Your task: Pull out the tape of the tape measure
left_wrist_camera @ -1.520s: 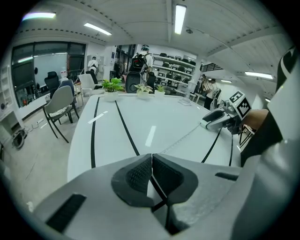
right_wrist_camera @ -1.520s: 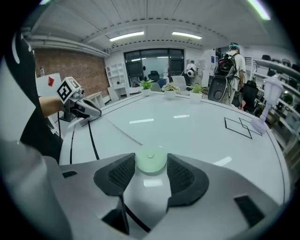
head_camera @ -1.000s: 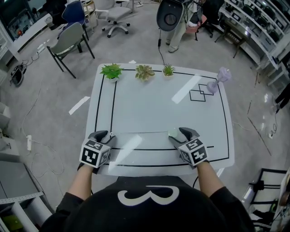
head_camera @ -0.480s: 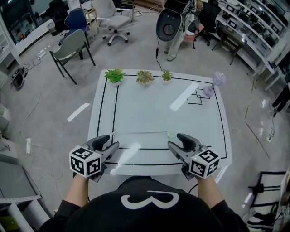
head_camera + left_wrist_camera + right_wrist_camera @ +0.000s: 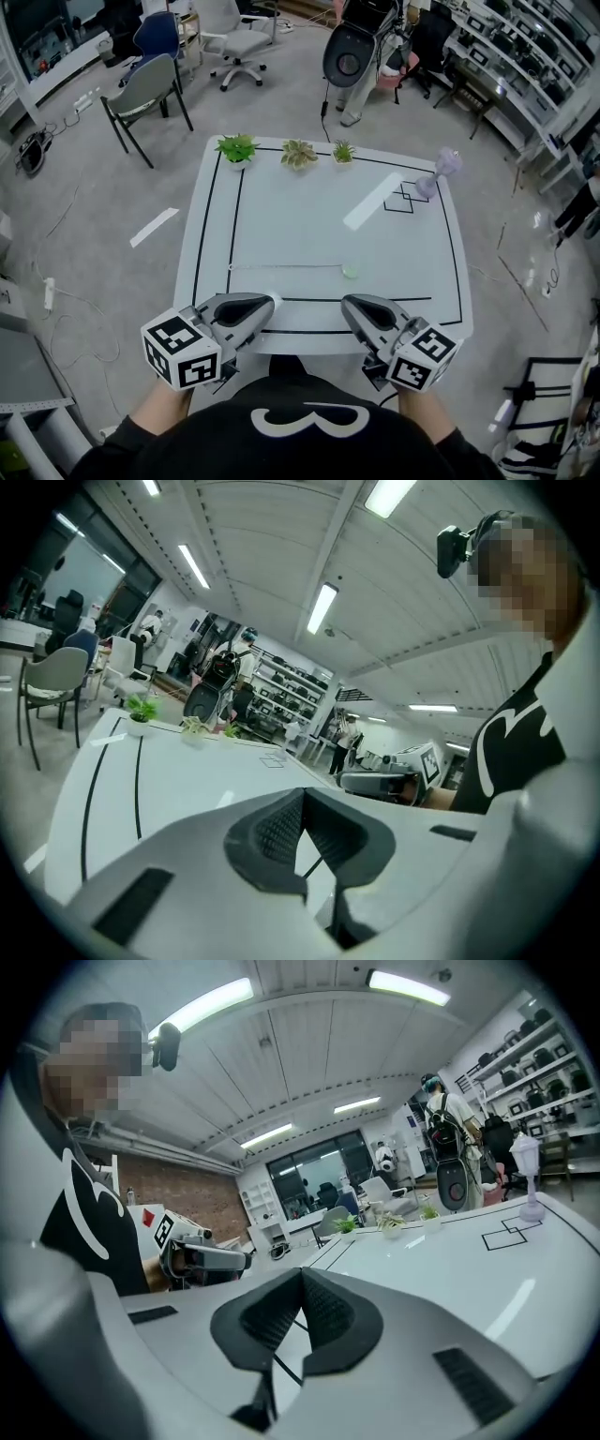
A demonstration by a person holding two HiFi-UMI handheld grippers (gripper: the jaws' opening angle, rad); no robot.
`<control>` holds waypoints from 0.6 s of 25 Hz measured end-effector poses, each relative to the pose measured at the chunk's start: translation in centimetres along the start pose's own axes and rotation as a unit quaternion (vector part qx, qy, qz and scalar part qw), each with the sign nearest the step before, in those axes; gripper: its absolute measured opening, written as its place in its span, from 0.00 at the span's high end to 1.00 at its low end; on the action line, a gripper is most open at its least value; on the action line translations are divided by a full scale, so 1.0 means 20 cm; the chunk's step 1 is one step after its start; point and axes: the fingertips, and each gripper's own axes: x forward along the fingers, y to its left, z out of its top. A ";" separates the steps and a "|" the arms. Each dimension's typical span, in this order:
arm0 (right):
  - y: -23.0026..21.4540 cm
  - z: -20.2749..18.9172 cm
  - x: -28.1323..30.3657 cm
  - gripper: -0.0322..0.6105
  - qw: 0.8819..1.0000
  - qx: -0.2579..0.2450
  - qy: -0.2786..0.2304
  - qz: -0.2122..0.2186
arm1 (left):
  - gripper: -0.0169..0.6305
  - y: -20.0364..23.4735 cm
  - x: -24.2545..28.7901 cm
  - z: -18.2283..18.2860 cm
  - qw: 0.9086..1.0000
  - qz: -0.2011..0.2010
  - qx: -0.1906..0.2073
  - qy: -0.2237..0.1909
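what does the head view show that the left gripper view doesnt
Only head view: the tape measure, its tape pulled out across the table, and the marker cube on the left gripper. Only left gripper view: ceiling lights and its shut, empty jaws close up. Both: table, plants, right gripper.
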 end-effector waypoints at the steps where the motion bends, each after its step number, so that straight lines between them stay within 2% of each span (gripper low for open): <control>1: 0.02 0.00 0.00 0.95 1.000 0.001 0.001 0.004 | 0.96 -0.02 0.00 0.01 1.000 -0.004 0.005 -0.003; 6: 0.07 0.06 -0.02 0.95 1.000 0.002 -0.015 0.002 | 0.96 -0.07 -0.02 0.03 0.999 0.006 0.033 -0.005; 15: 0.06 0.06 -0.05 0.95 1.000 -0.017 -0.014 -0.010 | 0.96 -0.08 0.00 0.04 1.000 0.012 0.027 -0.007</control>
